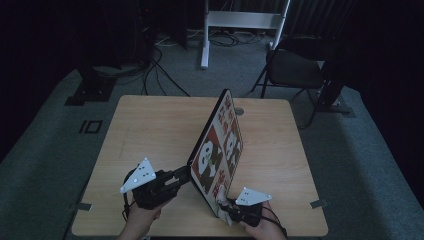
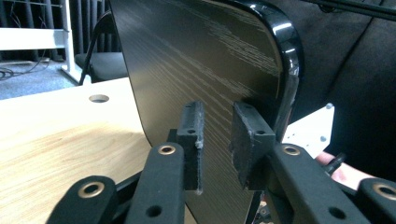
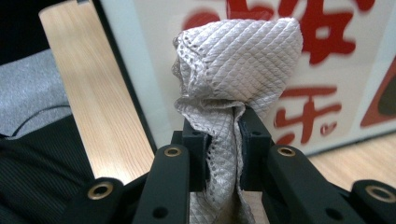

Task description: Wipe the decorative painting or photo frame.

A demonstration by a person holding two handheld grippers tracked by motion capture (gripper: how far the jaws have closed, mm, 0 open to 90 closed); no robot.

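A rectangular tray [image 1: 222, 145] printed with pandas and red characters stands on its long edge on the wooden table [image 1: 150, 130], tilted. Its dark wood-grain back [image 2: 196, 56] faces my left gripper [image 1: 186, 174], whose jaws [image 2: 217, 140] are nearly together with nothing clamped and whose tips sit against that back near the near corner. My right gripper [image 1: 227, 206] is shut on a bunched grey-white waffle cloth [image 3: 238, 60]. The cloth's wad presses on the tray's printed face [image 3: 327, 42] low at the near end. The cloth [image 1: 220, 201] shows pale beside the tray's near corner.
The table has a round cable hole [image 1: 239, 111] behind the tray. A dark chair [image 1: 295, 67] and a white stand frame [image 1: 240, 22] are on the floor beyond the table, with cables [image 1: 165, 75]. The near table edge lies just under both hands.
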